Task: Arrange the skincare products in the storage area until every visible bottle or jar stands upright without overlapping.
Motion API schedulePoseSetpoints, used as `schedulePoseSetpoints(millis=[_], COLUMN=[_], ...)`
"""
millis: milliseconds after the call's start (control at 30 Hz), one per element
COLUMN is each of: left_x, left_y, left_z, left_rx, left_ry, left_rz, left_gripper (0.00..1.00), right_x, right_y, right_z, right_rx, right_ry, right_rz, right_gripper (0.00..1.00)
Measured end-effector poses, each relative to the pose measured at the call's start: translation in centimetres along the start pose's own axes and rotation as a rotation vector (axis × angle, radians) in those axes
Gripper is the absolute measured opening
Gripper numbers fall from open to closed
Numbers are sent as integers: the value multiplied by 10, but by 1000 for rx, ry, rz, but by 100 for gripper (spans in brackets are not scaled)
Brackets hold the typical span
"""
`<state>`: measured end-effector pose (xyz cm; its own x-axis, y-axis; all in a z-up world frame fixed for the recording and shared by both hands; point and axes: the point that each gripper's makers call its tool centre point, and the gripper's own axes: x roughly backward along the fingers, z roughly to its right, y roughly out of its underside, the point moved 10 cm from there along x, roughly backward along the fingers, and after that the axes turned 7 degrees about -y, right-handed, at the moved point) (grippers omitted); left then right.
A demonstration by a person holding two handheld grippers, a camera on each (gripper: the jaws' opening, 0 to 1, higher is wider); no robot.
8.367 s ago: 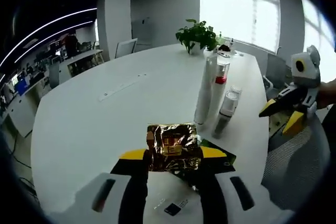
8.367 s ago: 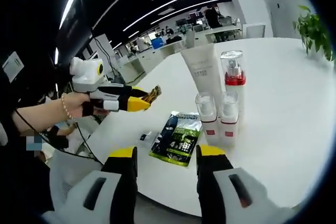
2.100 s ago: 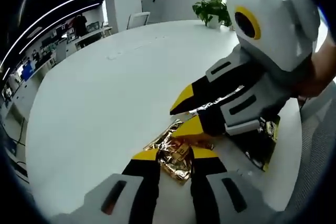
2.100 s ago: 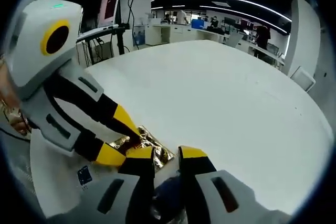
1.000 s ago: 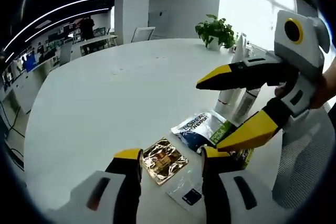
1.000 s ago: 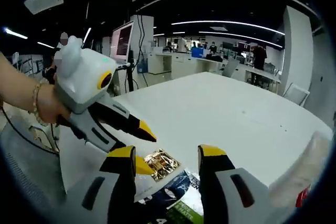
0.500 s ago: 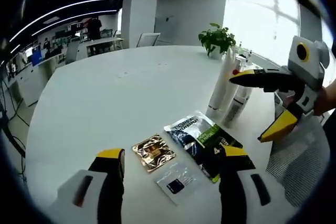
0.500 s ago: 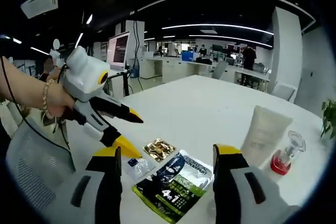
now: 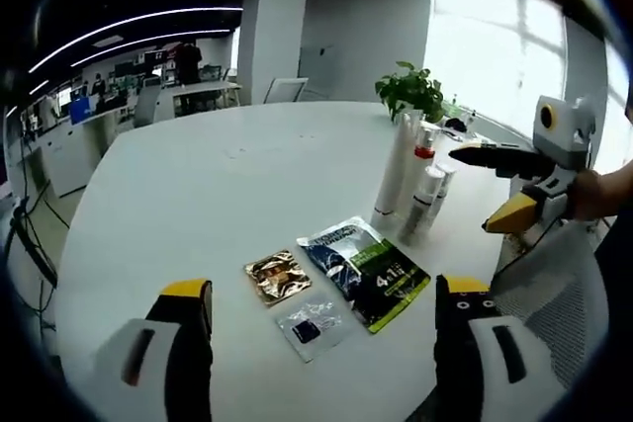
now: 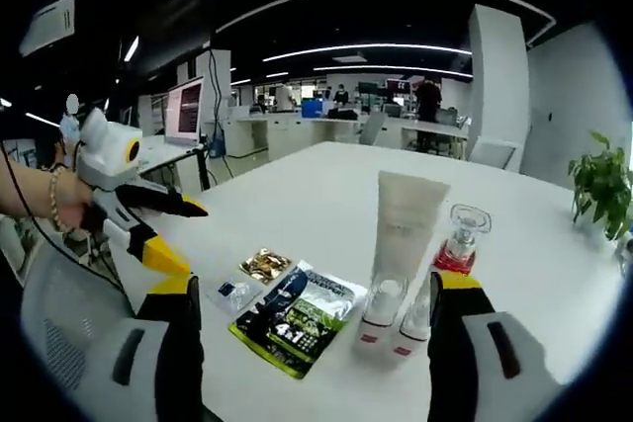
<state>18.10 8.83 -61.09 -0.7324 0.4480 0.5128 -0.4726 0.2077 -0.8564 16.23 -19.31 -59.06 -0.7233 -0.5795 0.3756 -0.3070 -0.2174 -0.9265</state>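
Observation:
A tall white tube (image 9: 396,167), a clear pump bottle with a red band (image 9: 422,155) and two small clear bottles (image 9: 428,195) stand upright in a tight group on the white table (image 9: 198,195). Flat in front of them lie a gold sachet (image 9: 277,276), a small clear sachet (image 9: 309,326) and a larger dark blue-green sachet (image 9: 366,269). My left gripper (image 9: 324,288) hovers wide open before the sachets, holding nothing. My right gripper (image 9: 473,189) is open in the air right of the bottles. In the right gripper view the tube (image 10: 407,219), sachets (image 10: 300,318) and left gripper (image 10: 188,237) lie beyond my right gripper (image 10: 315,284).
A potted plant (image 9: 410,86) stands at the far side of the table behind the bottles. A mesh chair (image 9: 539,294) sits at the table's right edge. Office desks and monitors (image 10: 188,106) fill the background. The wide tabletop stretches left of the products.
Both grippers have drawn back from the sachets and their jaws have spread wider. The gold sachet stays flat on the table beside the other two; the bottles have not moved.

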Motion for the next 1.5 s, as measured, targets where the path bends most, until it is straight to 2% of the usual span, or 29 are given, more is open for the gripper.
schedulePoseSetpoints(millis=[267, 467, 567, 700, 767, 900, 1067, 1500], left_x=[20, 35, 42, 44, 45, 45, 47, 47], left_y=[11, 18, 18, 26, 29, 36, 42, 40], left_z=[-2, -5, 4, 1, 2, -3, 0, 1], left_rx=[27, 49, 48, 56, 49, 53, 53, 70], left_ry=[-45, -91, -92, -94, -104, -115, -120, -128], left_rz=[11, 25, 34, 27, 21, 16, 5, 4], left_gripper=[96, 99, 99, 99, 99, 98, 97, 95], right_x=[28, 39, 40, 40, 39, 40, 38, 38], right_y=[7, 16, 20, 24, 24, 26, 27, 30], right_z=[17, 25, 26, 25, 26, 26, 24, 26], right_rx=[-70, -93, -93, -92, -90, -94, -85, -92], right_ry=[94, 127, 132, 131, 136, 138, 128, 134], right_rz=[5, -1, -13, -39, -24, -37, -46, -64], right_gripper=[100, 100, 100, 99, 99, 99, 99, 98])
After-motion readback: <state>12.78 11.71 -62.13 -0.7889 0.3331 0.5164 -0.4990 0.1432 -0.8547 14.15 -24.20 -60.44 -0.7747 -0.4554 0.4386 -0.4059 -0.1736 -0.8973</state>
